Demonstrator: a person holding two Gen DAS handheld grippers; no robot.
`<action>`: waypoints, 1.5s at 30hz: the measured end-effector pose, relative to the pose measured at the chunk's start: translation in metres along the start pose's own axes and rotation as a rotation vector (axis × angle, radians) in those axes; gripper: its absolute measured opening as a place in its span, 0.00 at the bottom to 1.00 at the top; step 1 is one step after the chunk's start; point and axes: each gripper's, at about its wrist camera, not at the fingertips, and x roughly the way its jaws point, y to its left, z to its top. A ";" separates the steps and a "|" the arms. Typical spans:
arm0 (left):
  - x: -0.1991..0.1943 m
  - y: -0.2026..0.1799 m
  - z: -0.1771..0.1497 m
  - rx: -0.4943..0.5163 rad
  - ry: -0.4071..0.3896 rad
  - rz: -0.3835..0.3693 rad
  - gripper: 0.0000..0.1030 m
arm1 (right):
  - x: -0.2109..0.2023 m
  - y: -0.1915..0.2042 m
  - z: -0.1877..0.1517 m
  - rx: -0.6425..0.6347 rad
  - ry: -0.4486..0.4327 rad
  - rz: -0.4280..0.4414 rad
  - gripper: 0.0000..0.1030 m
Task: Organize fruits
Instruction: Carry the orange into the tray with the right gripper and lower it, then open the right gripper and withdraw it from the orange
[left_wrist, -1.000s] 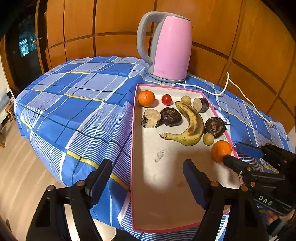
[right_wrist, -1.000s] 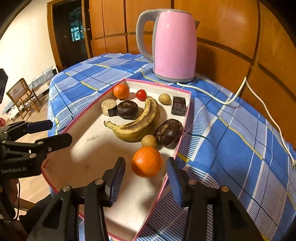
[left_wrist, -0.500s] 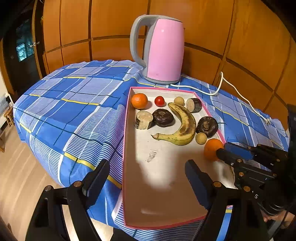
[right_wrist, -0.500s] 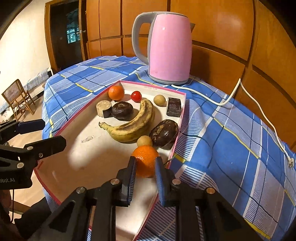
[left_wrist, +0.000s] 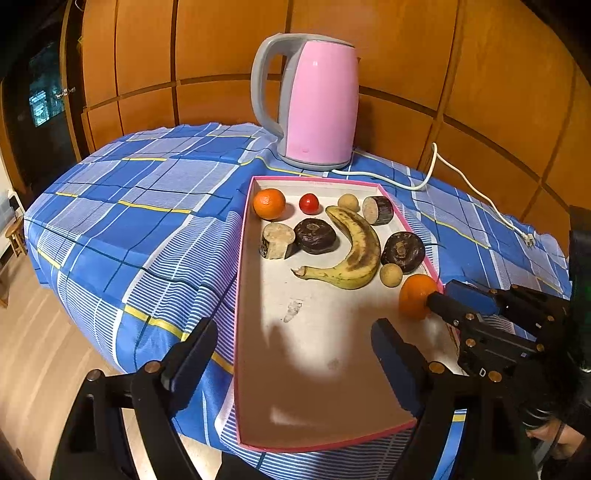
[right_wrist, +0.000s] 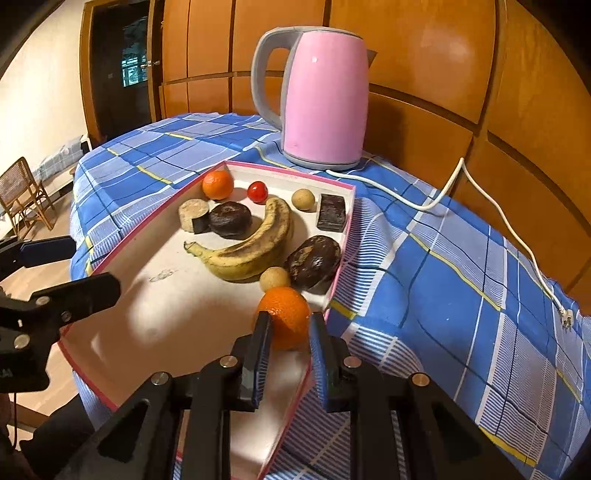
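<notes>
The near orange (right_wrist: 286, 314), round and dimpled, is clamped between the blue ribbed fingers (right_wrist: 260, 354) of the right gripper (right_wrist: 286, 334), just inside the pink rim of the shallow white cardboard tray (left_wrist: 317, 369). The left gripper (left_wrist: 291, 365) is seen with its fingers (left_wrist: 192, 354) wide apart and opening, nothing held between them, only the bare matte floor of the tray and its left rim lying in the gap. Just beyond the clamped orange a small tan ball (right_wrist: 274, 277) and a dark, wrinkled, rounded fruit (right_wrist: 314, 262) are found, touching or nearly so. Further from the fingers a curved, brown-spotted banana (right_wrist: 251, 247) is laid across the middle, with a second dark fruit (right_wrist: 229, 218) and a pale cut cylinder (right_wrist: 192, 212) to its left. At the far end a second orange (right_wrist: 218, 184), a glossy red tomato (right_wrist: 257, 191), another tan ball (right_wrist: 303, 199) and a dark cut block (right_wrist: 332, 213) are lined up. Behind the tray a smooth pink kettle (right_wrist: 325, 99) with a grey handle is stood on the blue checked cloth of the tabletop (right_wrist: 461, 277), its white cord (right_wrist: 498, 221) trailed to the right.
</notes>
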 end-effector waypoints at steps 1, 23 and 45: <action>0.000 0.000 0.000 -0.001 0.000 0.000 0.84 | -0.001 0.000 0.000 0.002 0.004 0.005 0.19; -0.024 -0.006 -0.009 0.011 -0.089 0.020 1.00 | -0.054 -0.004 -0.013 0.228 -0.041 -0.146 0.37; -0.040 0.000 -0.024 -0.037 -0.129 0.133 1.00 | -0.084 -0.011 -0.029 0.340 -0.075 -0.290 0.37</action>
